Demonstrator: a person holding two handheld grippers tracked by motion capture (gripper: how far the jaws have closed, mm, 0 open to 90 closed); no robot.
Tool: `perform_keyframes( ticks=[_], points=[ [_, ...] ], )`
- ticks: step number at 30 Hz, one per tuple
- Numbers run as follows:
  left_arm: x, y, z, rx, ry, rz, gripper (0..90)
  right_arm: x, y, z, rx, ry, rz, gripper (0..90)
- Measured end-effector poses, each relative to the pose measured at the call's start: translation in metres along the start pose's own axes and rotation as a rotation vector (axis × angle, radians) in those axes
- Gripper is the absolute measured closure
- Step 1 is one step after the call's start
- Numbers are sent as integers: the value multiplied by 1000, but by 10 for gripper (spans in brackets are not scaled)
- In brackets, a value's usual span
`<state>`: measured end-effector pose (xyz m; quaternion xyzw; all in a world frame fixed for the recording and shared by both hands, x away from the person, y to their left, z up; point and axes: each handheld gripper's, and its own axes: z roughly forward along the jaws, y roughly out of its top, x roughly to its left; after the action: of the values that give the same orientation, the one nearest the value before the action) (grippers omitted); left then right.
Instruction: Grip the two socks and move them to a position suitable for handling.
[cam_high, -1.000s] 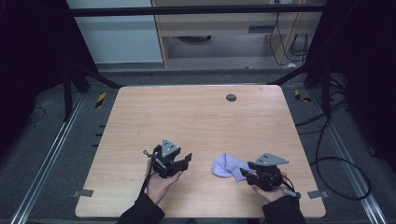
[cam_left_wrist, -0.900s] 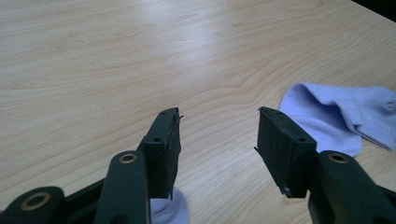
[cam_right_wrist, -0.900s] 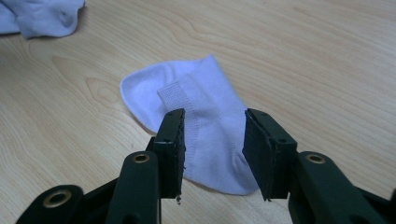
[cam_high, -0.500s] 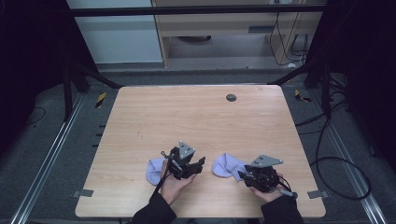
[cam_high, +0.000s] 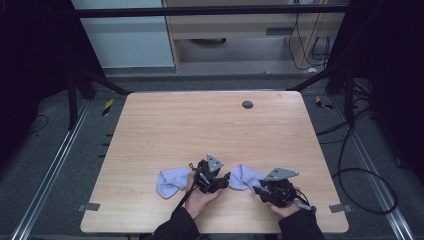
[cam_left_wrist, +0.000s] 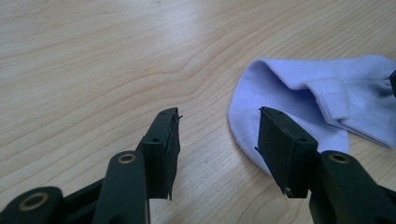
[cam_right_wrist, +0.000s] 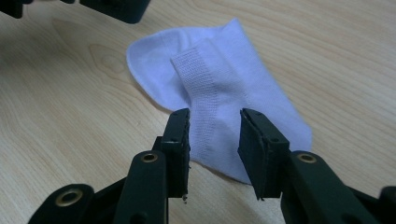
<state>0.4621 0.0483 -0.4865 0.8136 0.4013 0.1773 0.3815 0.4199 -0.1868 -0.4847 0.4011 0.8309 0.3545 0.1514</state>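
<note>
A: What does the high view give?

B: Two pale lilac socks lie on the near part of the wooden worktop (cam_high: 210, 125). The left sock (cam_high: 172, 181) sits just left of the left claw (cam_high: 226, 178); the right sock (cam_high: 245, 176) lies between the two claws, with the right claw (cam_high: 257, 190) at its near right edge. A dark round spot (cam_high: 247, 104) sits far off toward the back edge.

A: And the left gripper view?

B: The left claw (cam_left_wrist: 217, 142) is released, its jaws wide apart with bare wood between them. The right sock (cam_left_wrist: 317, 100) lies flat ahead and to the right; one jaw overlaps its rounded end in the picture, but I cannot tell whether it touches.

A: The right gripper view?

B: The right claw (cam_right_wrist: 215, 149) has just been closing. Its jaws straddle the near end of the right sock (cam_right_wrist: 219, 88), where a ribbed band runs along the top. The pads stand on either side of the fabric with gaps showing, so it is not yet clenched on it. Part of the left claw shows dark at the top left corner.
</note>
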Motion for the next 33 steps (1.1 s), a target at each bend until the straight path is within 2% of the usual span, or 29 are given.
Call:
perform_keyframes(
  ticks=[10,16,20,21,25,28,31,33],
  points=[
    [-7,-3,10,30,-1,12,484,2,-2,8,36,11,-12,650],
    [-9,-4,14,52,-8,10,541,1,-2,11,43,22,-13,666],
    [-10,-5,15,58,-16,3,584,2,-2,12,54,30,-16,706],
    [-11,-5,15,55,-15,3,605,3,-1,12,59,10,-37,729],
    [-13,-5,15,54,-10,9,631,3,0,12,65,11,-28,781],
    [-13,-5,15,59,-8,11,697,2,1,12,64,17,-8,834],
    [-13,-4,16,56,-15,6,749,2,3,11,53,17,-8,838],
    [-12,-4,16,57,-30,7,823,3,6,6,11,35,4,841]
  ],
)
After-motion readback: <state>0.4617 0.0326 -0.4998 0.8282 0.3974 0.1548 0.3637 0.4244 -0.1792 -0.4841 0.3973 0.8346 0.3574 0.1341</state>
